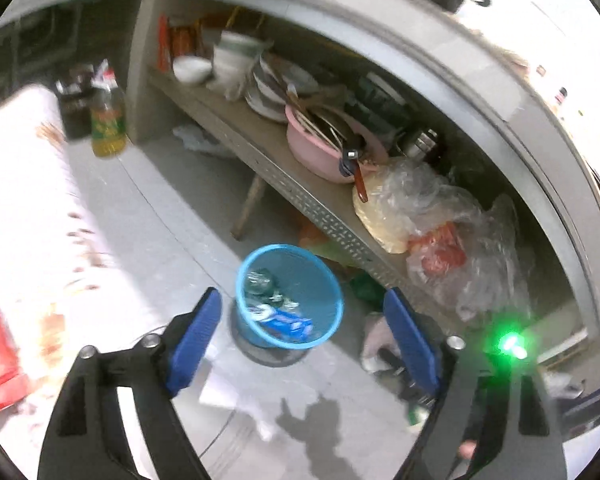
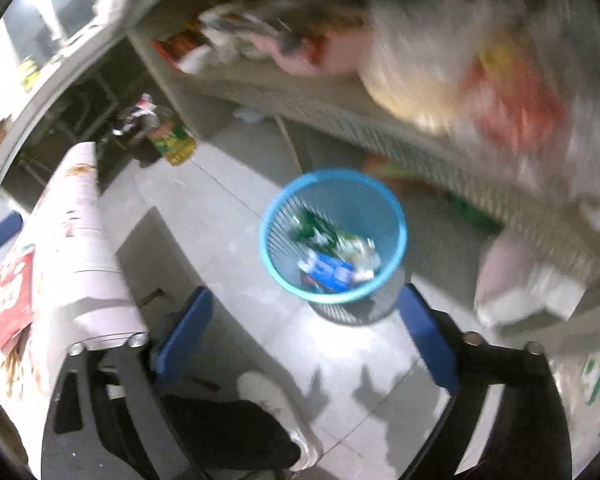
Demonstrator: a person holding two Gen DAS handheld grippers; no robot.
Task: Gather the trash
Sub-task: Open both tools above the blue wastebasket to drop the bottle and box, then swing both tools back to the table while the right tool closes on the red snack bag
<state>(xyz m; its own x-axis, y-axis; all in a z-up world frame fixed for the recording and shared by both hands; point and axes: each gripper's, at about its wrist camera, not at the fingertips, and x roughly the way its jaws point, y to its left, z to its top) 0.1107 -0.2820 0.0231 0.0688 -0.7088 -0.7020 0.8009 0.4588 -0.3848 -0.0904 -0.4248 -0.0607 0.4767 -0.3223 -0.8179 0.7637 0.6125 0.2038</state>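
Left wrist view: left gripper [image 1: 302, 342] and right gripper [image 2: 304, 328] gape wide and empty above the blue basket [image 1: 332, 280]; a careless downward reach could tip it, spilling collected wrappers [image 1: 290, 322].

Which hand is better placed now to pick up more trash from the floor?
Probably left. Both grippers, left and right, are open and empty above the blue basket; crumpled litter lies beside the left one.

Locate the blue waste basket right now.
The blue mesh waste basket stands on the grey tiled floor in front of the low metal shelf, seen in both wrist views just beyond the open fingers, with wrappers inside.
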